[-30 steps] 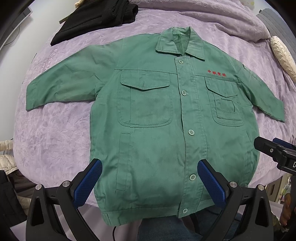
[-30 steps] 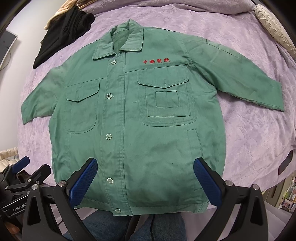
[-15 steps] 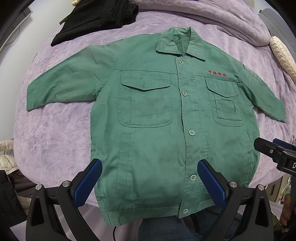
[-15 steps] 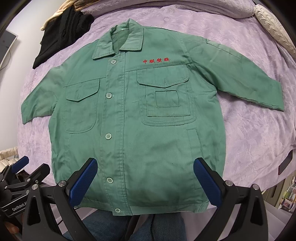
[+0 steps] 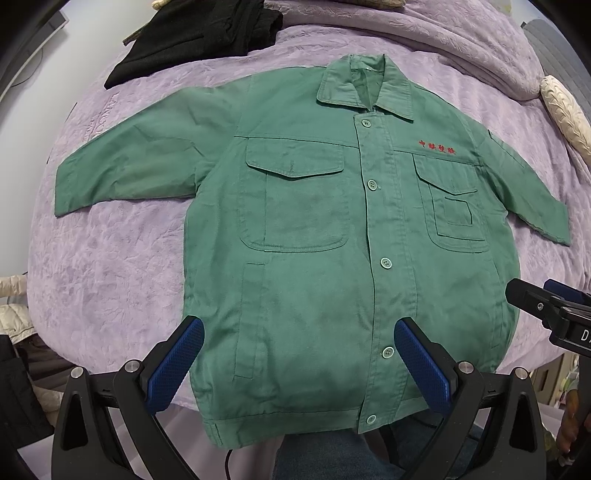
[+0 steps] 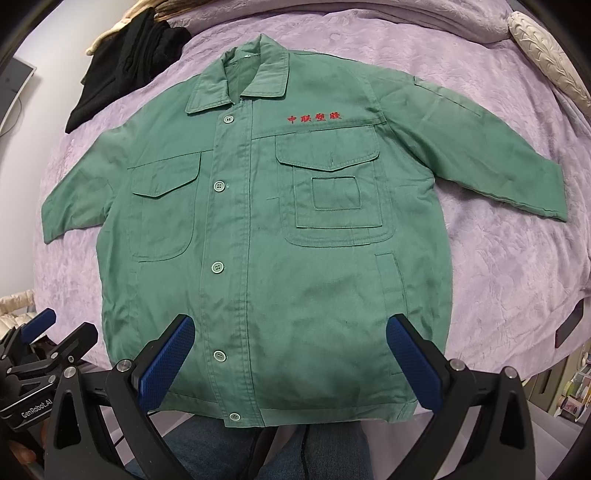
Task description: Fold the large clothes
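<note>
Little has shifted since the earlier frames: both grippers hover in nearly the same spot over the near hem, and the garment lies as it did. At the bottom of the left wrist view, the left gripper [image 5: 298, 363] holds its blue-padded jaws wide apart, clamped on nothing, above the lower edge of the green jacket [image 5: 314, 258]. At the bottom of the right wrist view, the right gripper [image 6: 290, 360] likewise has its jaws spread and empty over the hem. Each tool shows at the edge of the other's picture, the right one at lower right of the left view, the left one at lower left of the right view. Below the hem, blue denim on the person's legs [image 6: 221, 450] fills the bottom centre. The jacket lies flat, front up and buttoned, on a lilac bedspread [image 5: 110, 258], sleeves spread to either side, collar toward the top of the frame, red embroidered characters [image 6: 313, 118] above one chest pocket. Farther off, dark clothing [image 5: 195, 33] sits bunched at upper left, and a cream pillow [image 6: 546, 55] lies at upper right.
</note>
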Action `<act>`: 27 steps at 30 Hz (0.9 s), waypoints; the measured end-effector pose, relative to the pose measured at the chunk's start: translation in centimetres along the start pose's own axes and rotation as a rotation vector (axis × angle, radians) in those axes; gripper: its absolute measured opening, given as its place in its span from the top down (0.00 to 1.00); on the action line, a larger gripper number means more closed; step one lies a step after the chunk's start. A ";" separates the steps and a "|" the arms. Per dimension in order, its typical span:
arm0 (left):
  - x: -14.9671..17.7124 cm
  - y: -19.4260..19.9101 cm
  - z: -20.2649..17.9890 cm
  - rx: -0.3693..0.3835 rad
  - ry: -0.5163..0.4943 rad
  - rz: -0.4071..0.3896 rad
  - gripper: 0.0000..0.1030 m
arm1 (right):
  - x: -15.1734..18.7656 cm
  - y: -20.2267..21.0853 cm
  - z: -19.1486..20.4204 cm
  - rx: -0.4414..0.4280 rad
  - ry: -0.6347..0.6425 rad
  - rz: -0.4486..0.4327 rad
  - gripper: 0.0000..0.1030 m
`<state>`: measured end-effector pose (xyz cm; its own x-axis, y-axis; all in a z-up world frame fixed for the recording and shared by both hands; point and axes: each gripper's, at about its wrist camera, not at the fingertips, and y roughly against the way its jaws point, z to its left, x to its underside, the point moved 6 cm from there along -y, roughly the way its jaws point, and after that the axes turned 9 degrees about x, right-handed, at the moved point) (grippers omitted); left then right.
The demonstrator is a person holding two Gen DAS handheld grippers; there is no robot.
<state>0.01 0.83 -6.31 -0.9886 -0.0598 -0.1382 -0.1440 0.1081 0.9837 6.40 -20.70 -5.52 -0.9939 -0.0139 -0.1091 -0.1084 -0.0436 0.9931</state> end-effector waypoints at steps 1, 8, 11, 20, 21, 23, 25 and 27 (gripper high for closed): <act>0.0 0.0 0.0 -0.001 -0.002 -0.006 0.00 | 0.0 0.0 0.0 0.000 0.000 0.000 0.00; 0.1 0.1 -0.2 0.009 -0.005 0.007 0.00 | 0.3 0.0 0.1 0.001 0.004 0.002 0.00; 0.1 0.1 -0.1 0.008 -0.006 0.006 0.00 | 0.1 0.0 0.1 0.001 0.003 0.002 0.00; 0.1 0.1 -0.2 0.010 -0.006 0.007 0.00 | 0.2 0.0 0.1 0.003 0.003 0.004 0.00; 0.2 0.1 -0.2 0.010 -0.005 0.008 0.00 | 0.3 0.0 0.1 0.003 0.002 0.005 0.00; 0.3 0.0 -0.3 0.028 -0.001 0.024 0.00 | 0.4 -0.1 0.1 0.004 0.001 0.005 0.00; 0.4 -0.1 -0.4 0.042 0.002 0.036 0.00 | 0.4 -0.2 0.1 0.004 -0.002 0.007 0.00; 0.5 -0.2 -0.4 0.052 0.004 0.044 0.00 | 0.4 -0.3 0.1 0.006 -0.004 0.011 0.00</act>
<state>-0.40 0.38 -6.51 -0.9938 -0.0584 -0.0946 -0.1029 0.1619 0.9814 6.02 -20.61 -5.84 -0.9951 -0.0108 -0.0983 -0.0978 -0.0370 0.9945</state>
